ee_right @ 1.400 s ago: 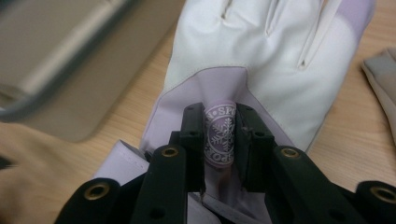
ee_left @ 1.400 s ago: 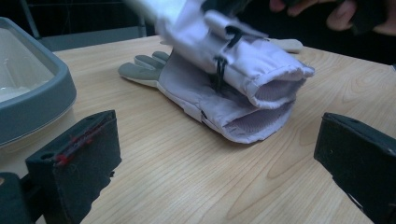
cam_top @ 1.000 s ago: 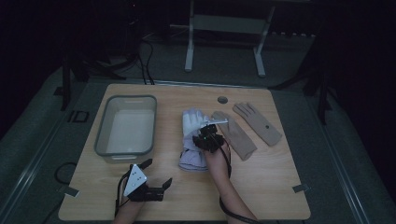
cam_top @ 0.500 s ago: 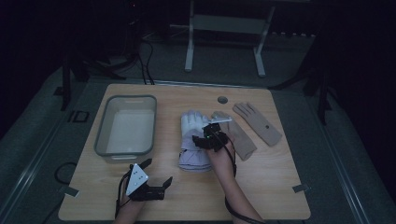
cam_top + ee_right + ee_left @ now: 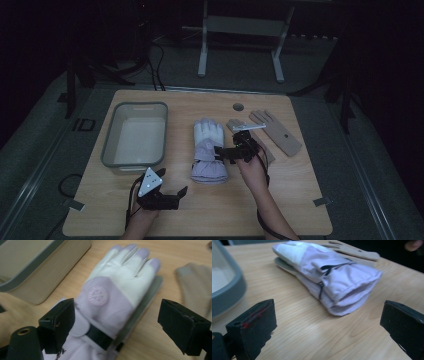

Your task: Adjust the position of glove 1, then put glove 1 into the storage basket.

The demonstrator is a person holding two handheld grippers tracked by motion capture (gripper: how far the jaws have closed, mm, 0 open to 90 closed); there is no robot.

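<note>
A pair of lilac and white gloves (image 5: 208,150) lies stacked in the middle of the wooden table (image 5: 300,200), cuffs toward me. My right gripper (image 5: 224,152) hovers just right of and over their cuffs. Its jaws have just been opening and now stand open, with the top lilac glove (image 5: 110,287) lying loose below and between them and nothing pressed. My left gripper (image 5: 174,182) rests open at the front left. It points at the gloves' cuff end (image 5: 352,290), a short way off from it.
A grey tub (image 5: 135,135) stands left of the gloves. Two tan gloves (image 5: 277,131) lie flat to the right, one partly under my right hand. A round hole (image 5: 238,107) is set in the table's far edge. A metal stand (image 5: 240,30) is beyond the table.
My right gripper has opened and drawn back a little to the right and up from the lilac gloves, which stay where they lay. The left gripper has not moved.
</note>
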